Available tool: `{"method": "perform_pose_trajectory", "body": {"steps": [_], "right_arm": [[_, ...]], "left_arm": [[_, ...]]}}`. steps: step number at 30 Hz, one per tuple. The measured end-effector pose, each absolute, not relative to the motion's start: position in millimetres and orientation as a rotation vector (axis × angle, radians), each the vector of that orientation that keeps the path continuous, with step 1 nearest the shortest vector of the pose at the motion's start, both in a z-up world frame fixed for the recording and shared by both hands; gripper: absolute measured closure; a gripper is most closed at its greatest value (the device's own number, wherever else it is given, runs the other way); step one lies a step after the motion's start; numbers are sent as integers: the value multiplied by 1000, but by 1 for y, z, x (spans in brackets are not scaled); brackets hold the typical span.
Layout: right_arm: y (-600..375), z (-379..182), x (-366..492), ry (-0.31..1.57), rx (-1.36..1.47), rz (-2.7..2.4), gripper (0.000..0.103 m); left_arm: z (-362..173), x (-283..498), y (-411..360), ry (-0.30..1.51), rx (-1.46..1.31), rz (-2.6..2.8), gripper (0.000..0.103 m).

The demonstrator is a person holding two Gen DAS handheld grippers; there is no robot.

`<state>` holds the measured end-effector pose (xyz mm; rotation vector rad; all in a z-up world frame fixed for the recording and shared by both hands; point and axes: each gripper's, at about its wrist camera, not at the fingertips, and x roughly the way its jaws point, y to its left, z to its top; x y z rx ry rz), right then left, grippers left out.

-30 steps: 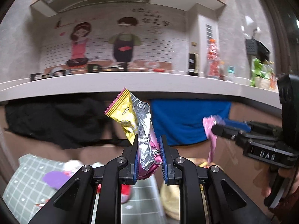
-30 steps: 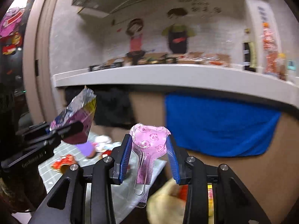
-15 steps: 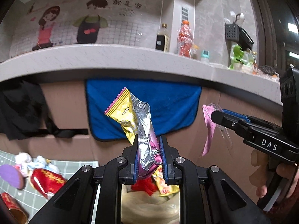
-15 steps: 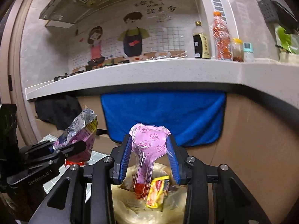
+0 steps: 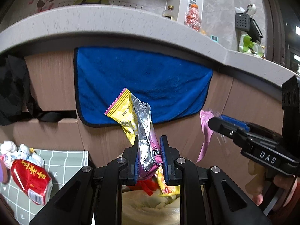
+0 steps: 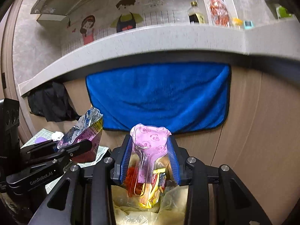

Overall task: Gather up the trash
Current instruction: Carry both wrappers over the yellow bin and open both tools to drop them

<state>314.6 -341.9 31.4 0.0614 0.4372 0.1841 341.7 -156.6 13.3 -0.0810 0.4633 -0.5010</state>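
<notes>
My left gripper [image 5: 149, 146] is shut on a bunch of snack wrappers [image 5: 138, 123], yellow, silver foil and pink, sticking up between its blue pads. My right gripper [image 6: 150, 146] is shut on a pink panda-print plastic wrapper [image 6: 150, 140] with a clear spoon-shaped tail. Both hang over a yellowish trash bag [image 6: 142, 211] [image 5: 150, 206] that holds red and yellow wrappers. The right gripper [image 5: 221, 121] shows at the right of the left wrist view; the left gripper [image 6: 88, 144] with its foil wrappers [image 6: 84, 129] shows at the left of the right wrist view.
A blue towel [image 5: 142, 86] hangs on the wood-look panel under a grey counter edge [image 5: 112, 22]. On a green checked mat [image 5: 61, 161] at the left lie a red packet [image 5: 30, 180] and crumpled white tissues [image 5: 20, 150]. A dark cloth [image 6: 50, 103] hangs further left.
Both grippers have swung right and downward from the mat to above the trash bag, which now shows beneath the fingers. Each still grips its wrapper.
</notes>
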Motion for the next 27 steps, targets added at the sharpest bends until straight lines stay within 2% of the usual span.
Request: {"method": "perform_pose_trajectory", "body": {"steps": [3, 4, 5, 7, 8, 15, 27], "right_arm": [[-343, 19, 322, 460, 69, 181, 67], [-343, 16, 324, 460, 77, 187, 67], [-344, 14, 325, 459, 82, 194, 66], [-345, 6, 330, 474, 96, 200, 62], [-345, 3, 332, 485, 103, 208, 59], [-347, -9, 336, 549, 174, 212, 58], [-314, 19, 298, 499, 142, 176, 58]], "left_arm": [[6, 351, -159, 476, -98, -531, 82], [3, 355, -159, 481, -108, -559, 76], [0, 361, -159, 495, -117, -592, 59], [-5, 368, -159, 525, -131, -618, 41], [-8, 371, -158, 537, -140, -623, 41], [-10, 372, -125, 580, -201, -545, 41], [25, 311, -11, 480, -166, -268, 41]]}}
